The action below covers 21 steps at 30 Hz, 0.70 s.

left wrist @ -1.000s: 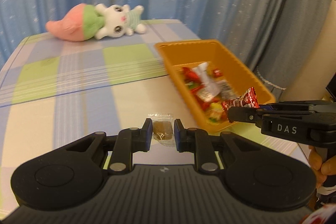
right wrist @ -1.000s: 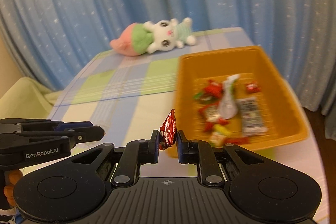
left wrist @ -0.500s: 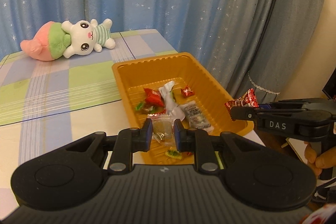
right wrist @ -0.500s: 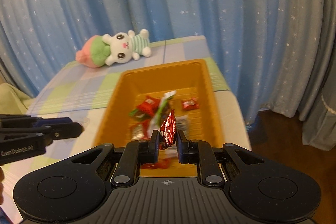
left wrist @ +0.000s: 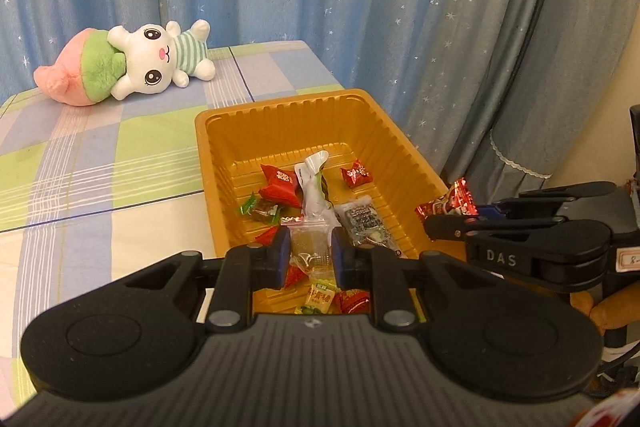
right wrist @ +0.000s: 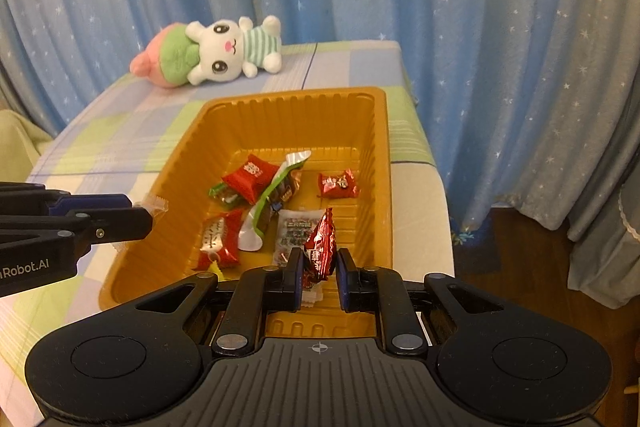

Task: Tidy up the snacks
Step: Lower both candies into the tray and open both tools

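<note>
Both grippers have swung in from the open tablecloth (left wrist: 100, 171) over the orange tray (left wrist: 224, 155) within the last second, so two more snacks now hang above the pile and seem ready to drop. The left gripper (left wrist: 310, 254) is clamped on a clear sachet (left wrist: 310, 249) with a pale amber block inside, its crimped top edge sticking up between the pads; it hangs over the tray's near end. The right gripper (right wrist: 319, 265) pinches a red foil candy (right wrist: 320, 247), crinkled and shiny with white print, also above the tray's near end; in its own view the jaws look slightly parted with the wrapper leaning on the left pad, so the release may be starting, though the left view shows the candy held out past the tray's right rim. Inside the tray lie several red wrappers, a green-and-white packet (right wrist: 276, 195) near the middle and a speckled clear packet (left wrist: 362, 221) toward the near right. No loose snacks show on the cloth left of the tray, so the sorting looks nearly finished. A plush bunny (left wrist: 132, 63) lies beyond the tray's far end.
</note>
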{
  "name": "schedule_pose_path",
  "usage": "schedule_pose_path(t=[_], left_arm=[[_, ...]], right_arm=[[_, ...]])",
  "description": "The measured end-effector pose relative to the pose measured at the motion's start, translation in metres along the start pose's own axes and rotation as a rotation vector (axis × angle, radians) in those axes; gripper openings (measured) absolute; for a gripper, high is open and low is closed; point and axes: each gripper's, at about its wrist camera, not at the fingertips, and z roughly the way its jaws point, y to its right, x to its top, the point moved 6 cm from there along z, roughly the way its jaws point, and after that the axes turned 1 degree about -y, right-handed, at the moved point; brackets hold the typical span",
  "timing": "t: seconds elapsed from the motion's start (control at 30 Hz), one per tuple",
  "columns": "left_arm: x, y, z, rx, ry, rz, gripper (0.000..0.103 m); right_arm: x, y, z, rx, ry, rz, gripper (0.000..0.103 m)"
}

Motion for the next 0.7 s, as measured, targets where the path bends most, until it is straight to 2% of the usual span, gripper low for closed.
schedule_pose_path(t=[0.1,0.37,0.7], left_arm=[[0.001,0.001,0.004,0.007,-0.004,-0.003,0.019],[0.003,0.006,0.012,0.009,-0.015,-0.004,0.019],[0.002,0.015,0.021,0.002,-0.029,0.002,0.019]], right_arm=[[0.004,0.001,0.008,0.001,-0.004,-0.005,0.017],[0.015,0.007,0.009,0.000,0.055,-0.004,0.018],[0.002,0.010,-0.001,0.046,0.027,0.026,0.018]])
